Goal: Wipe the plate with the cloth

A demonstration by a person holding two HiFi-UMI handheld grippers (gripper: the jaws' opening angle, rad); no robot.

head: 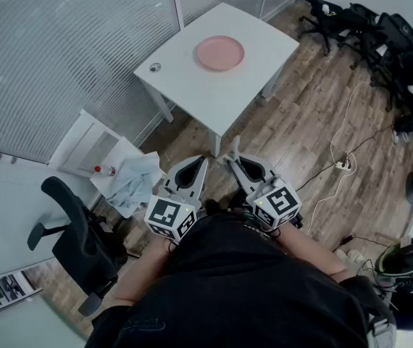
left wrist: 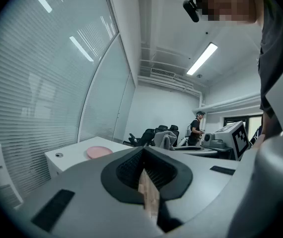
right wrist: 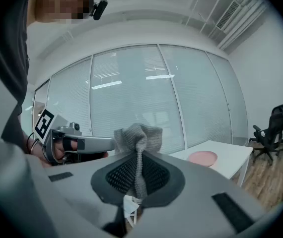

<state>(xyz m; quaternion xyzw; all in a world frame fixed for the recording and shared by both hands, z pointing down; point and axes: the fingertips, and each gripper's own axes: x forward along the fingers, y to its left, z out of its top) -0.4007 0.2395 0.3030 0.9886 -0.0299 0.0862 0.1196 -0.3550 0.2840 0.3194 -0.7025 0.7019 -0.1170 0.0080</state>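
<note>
Grey knitted cloth (right wrist: 140, 135) was pinched in your right gripper (right wrist: 139, 182). Both jaws were closed on the fabric, and a bunched tuft stood up past their tips. Just beside it you held your left gripper (left wrist: 145, 170), its jaws pressed together with nothing between them. Both grippers sat close in front of your body, side by side and nearly level, with their tips aimed toward the table ahead.

To your left, near your feet, a black office chair (head: 83, 230) stood on the wooden plank floor (head: 301, 129). Just past it a low white stand (head: 76, 147) carried a crumpled pale blue cloth (head: 135, 180), with a small bottle with a red cap (head: 105, 170) next to it. To your right a white cable (head: 340, 133) ran across the floor.

Farther on stood the white square table (head: 214, 96). The pink round plate (head: 219, 53) lay flat on its far half, well apart from the cloth you held. A small round object (head: 154, 67) sat near the table's left corner, clear of the plate. Behind the table a wall of glass with pale blinds (head: 61, 42) ran along your left. At the far right several black office chairs (head: 359, 24) were crowded together.
</note>
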